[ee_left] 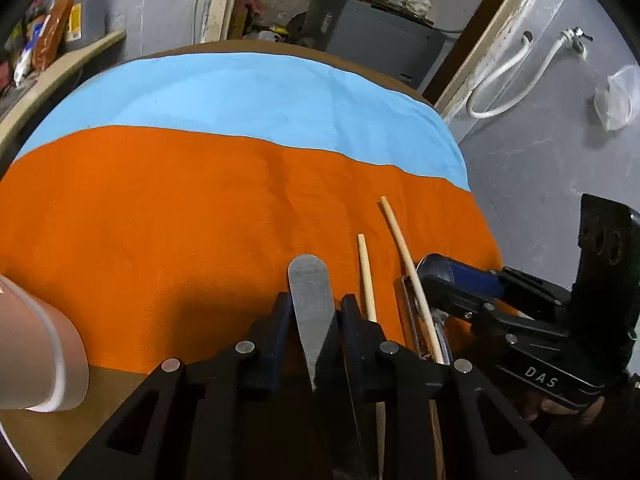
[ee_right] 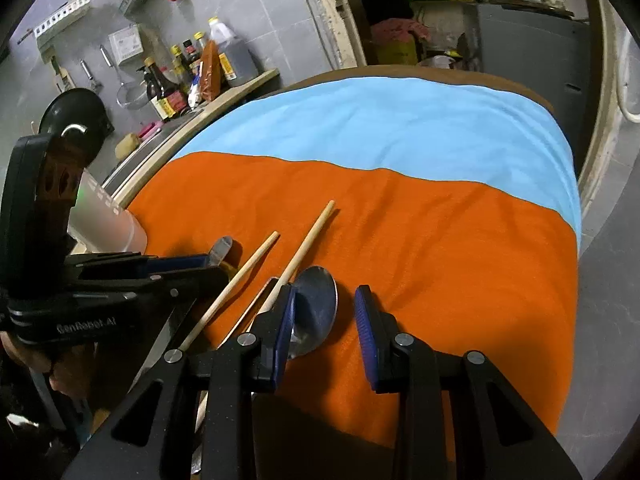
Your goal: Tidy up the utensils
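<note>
On the orange cloth (ee_left: 160, 220) lie two wooden chopsticks (ee_left: 366, 276) side by side. My left gripper (ee_left: 316, 300) is shut on the flat metal handle (ee_left: 310, 288) of a utensil, whose rounded end sticks out past the fingertips. In the right wrist view the same handle end (ee_right: 222, 246) shows beyond the left gripper (ee_right: 192, 264). My right gripper (ee_right: 324, 292) is low over a metal spoon bowl (ee_right: 316, 304). The bowl lies against the left pad, and a gap shows at the right pad. The chopsticks (ee_right: 308, 240) run just left of the spoon.
A pale plastic cup (ee_left: 40, 344) stands at the table's left, near the cloth edge. A light blue cloth (ee_right: 380, 120) covers the far half of the round brown table (ee_right: 500, 78). A shelf with bottles (ee_right: 188, 76) runs along the left wall.
</note>
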`<control>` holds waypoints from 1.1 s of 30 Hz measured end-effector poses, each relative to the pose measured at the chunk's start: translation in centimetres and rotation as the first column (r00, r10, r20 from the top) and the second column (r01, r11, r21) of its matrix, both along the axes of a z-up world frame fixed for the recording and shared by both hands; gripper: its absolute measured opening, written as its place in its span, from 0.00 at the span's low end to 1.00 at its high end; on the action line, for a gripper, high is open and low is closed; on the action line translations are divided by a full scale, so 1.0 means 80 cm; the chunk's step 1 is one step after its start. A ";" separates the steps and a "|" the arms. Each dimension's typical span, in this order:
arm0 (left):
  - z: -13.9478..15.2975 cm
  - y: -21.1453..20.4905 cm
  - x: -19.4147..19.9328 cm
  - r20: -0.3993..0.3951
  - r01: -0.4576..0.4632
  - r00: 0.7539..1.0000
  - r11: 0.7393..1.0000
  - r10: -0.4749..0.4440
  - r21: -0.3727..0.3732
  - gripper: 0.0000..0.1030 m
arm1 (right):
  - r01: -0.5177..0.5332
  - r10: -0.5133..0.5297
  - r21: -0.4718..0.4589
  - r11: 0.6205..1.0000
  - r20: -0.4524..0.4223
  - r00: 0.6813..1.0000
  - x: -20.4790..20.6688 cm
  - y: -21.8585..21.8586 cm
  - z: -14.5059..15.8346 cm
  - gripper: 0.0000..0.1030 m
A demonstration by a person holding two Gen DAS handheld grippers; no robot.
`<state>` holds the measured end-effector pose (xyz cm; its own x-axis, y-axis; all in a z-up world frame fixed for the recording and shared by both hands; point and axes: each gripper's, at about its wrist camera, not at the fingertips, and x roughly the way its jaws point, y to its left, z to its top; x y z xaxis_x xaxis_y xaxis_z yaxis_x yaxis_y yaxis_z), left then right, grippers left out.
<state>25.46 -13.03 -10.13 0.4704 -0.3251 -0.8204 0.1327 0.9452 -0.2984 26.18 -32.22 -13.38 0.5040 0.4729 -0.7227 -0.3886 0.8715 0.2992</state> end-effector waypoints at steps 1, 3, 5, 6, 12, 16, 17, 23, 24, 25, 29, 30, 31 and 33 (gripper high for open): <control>0.000 0.001 0.000 -0.002 0.000 1.000 1.000 0.000 -0.005 0.22 | -0.003 0.003 0.001 1.000 -0.003 1.000 0.001 0.001 0.000 0.27; 0.000 0.003 -0.001 -0.007 -0.007 1.000 1.000 0.007 -0.019 0.21 | -0.003 0.003 0.006 1.000 -0.007 1.000 0.003 0.002 0.000 0.27; 0.000 0.010 -0.002 -0.015 -0.017 1.000 0.999 0.016 -0.047 0.20 | -0.003 0.003 0.008 1.000 -0.009 1.000 0.002 0.001 -0.001 0.27; -0.001 0.012 -0.004 -0.016 -0.018 1.000 0.998 0.017 -0.060 0.19 | -0.003 0.004 0.010 1.000 -0.012 1.000 0.002 0.001 -0.001 0.27; 0.001 0.021 -0.023 -0.008 -0.029 1.000 0.998 0.028 -0.059 0.16 | 0.010 -0.010 0.012 1.000 -0.025 1.000 0.002 0.001 -0.002 0.21; 0.005 0.027 -0.033 0.001 -0.038 0.999 0.998 0.038 -0.055 0.08 | 0.018 -0.018 0.003 1.000 -0.026 0.999 -0.001 0.004 0.000 0.11; 0.007 0.029 -0.034 0.004 -0.039 0.999 0.998 0.039 -0.056 0.06 | 0.023 -0.023 0.001 1.000 -0.025 0.999 -0.002 0.004 0.000 0.09; 0.006 0.033 -0.039 -0.021 -0.023 1.000 0.998 0.022 -0.053 0.03 | 0.048 -0.048 0.004 0.999 -0.031 0.998 -0.008 0.005 0.003 0.06; 0.006 0.033 -0.039 -0.024 -0.018 1.000 0.998 0.017 -0.052 0.03 | 0.050 -0.050 0.005 0.999 -0.031 0.998 -0.010 0.004 0.002 0.06; 0.005 0.033 -0.038 -0.028 -0.016 1.000 0.999 0.014 -0.051 0.03 | 0.053 -0.053 0.007 0.999 -0.032 0.998 -0.012 0.003 0.002 0.05; 0.004 0.028 -0.034 -0.054 0.011 0.998 0.999 -0.013 -0.034 0.04 | 0.068 -0.067 0.015 0.998 -0.043 0.997 -0.021 0.000 0.001 0.05; 0.004 0.027 -0.032 -0.060 0.022 0.998 1.000 -0.023 -0.021 0.04 | 0.074 -0.073 0.016 0.997 -0.045 0.996 -0.023 0.000 0.001 0.05; 0.005 0.024 -0.031 -0.065 0.033 0.997 0.999 -0.033 -0.006 0.04 | 0.079 -0.078 0.018 0.997 -0.048 0.996 -0.025 -0.001 0.001 0.05; 0.007 0.021 -0.031 -0.067 0.040 0.997 0.999 -0.039 0.013 0.04 | 0.095 -0.094 0.017 0.995 -0.045 0.995 -0.030 -0.001 0.003 0.04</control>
